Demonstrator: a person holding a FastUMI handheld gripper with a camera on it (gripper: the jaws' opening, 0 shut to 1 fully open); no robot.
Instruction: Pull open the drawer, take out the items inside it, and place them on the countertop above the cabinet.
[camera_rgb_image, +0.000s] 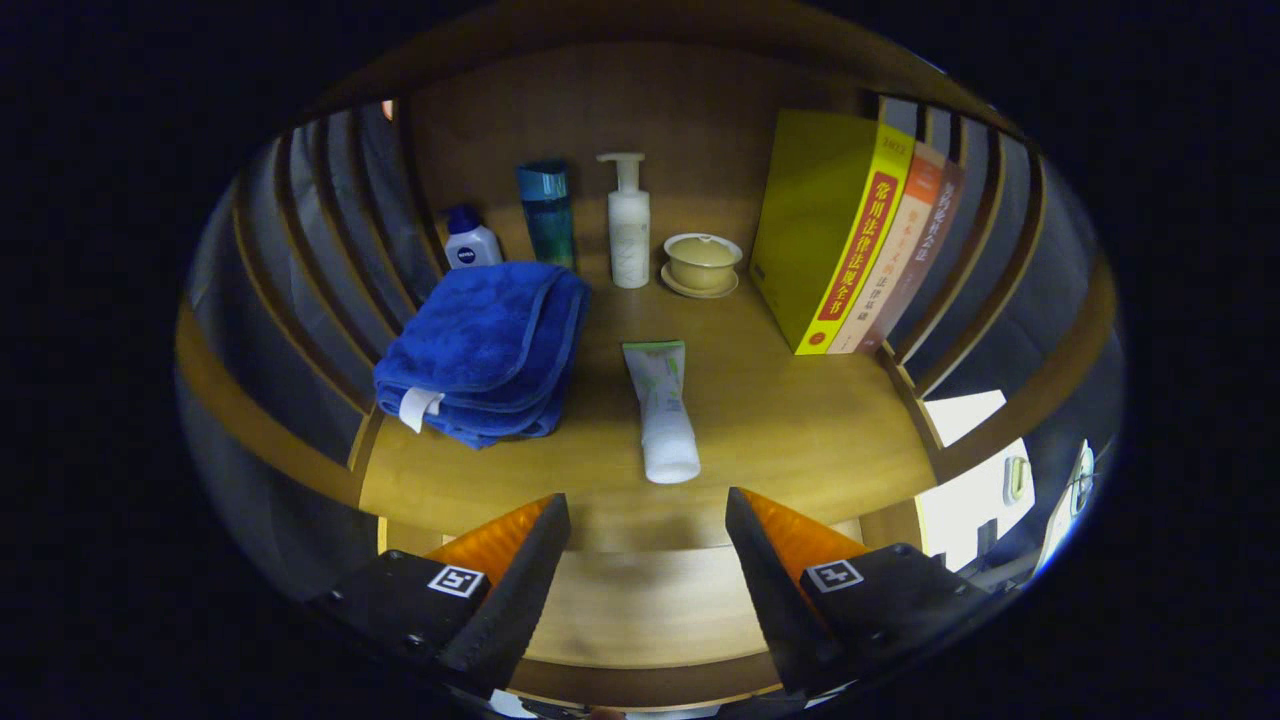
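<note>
Countertop beyond the gripper, whose fingers stand wide apart, holding nothing. Left to right: folded blue towel ahead-left; white tube lying just ahead, between the fingers; upright books ahead-right. The drawer cannot be made out.

blue bottle partly behind towel

The gripper hangs level, fingers spread, holding nothing.
</note>
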